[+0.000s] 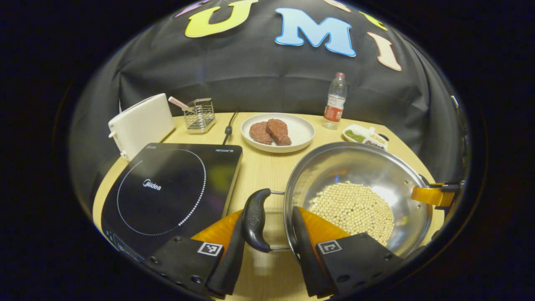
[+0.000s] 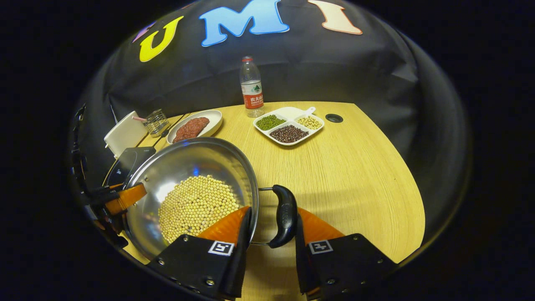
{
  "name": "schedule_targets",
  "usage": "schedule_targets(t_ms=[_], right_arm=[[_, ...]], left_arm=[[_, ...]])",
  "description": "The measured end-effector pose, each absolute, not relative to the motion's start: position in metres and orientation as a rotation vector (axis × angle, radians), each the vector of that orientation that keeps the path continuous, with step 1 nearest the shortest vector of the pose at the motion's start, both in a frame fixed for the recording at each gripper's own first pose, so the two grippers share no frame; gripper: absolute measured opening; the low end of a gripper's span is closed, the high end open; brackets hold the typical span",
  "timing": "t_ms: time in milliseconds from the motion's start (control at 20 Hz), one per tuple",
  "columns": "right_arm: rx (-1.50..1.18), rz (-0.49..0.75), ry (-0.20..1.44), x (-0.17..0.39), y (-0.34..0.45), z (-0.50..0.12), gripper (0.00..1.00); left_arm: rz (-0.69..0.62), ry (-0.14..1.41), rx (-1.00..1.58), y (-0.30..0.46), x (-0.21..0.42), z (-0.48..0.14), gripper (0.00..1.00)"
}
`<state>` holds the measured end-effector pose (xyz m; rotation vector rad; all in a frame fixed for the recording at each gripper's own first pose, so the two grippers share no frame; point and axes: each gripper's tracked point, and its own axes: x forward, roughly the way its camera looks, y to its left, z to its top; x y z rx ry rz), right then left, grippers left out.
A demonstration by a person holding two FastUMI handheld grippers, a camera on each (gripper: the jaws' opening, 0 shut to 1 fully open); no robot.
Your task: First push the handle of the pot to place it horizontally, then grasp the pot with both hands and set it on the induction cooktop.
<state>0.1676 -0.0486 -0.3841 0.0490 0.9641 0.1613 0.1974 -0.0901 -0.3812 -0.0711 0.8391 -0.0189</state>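
Left tongs (image 1: 267,246) spread, straddling the pot's near side handle (image 1: 256,219), one finger outside the handle, the other inside the rim over the beans; firm pressing cannot tell. Right tongs (image 2: 269,246) likewise spread about the opposite handle (image 2: 286,215), inner finger inside the rim. Steel pot (image 1: 359,167) of pale soybeans (image 1: 353,207) at 3 o'clock of the black induction cooktop (image 1: 167,192) in the left gripper view, just beside it, on the wooden table (image 2: 355,167). Farther off: plate of meat (image 1: 278,131) at 12 o'clock, water bottle (image 2: 251,87), divided bean dish (image 2: 288,125), white toaster (image 1: 140,123), wire rack (image 1: 199,115).
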Motion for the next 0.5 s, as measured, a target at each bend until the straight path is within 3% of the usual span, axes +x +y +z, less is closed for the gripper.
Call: schedule_targets(t_ms=[150, 450, 500], right_arm=[[0.049, 0.163, 0.961, 0.168, -0.049, -0.380, 0.50], [0.052, 0.147, 0.940, 0.161, -0.050, -0.360, 0.50], [0.056, 0.143, 0.942, 0.158, -0.048, -0.355, 0.50]], left_arm=[[-0.009, 0.845, -0.104, -0.092, 0.196, -0.380, 0.68], [-0.026, 0.786, -0.101, -0.088, 0.191, -0.351, 0.63], [-0.030, 0.777, -0.101, -0.086, 0.193, -0.347, 0.67]])
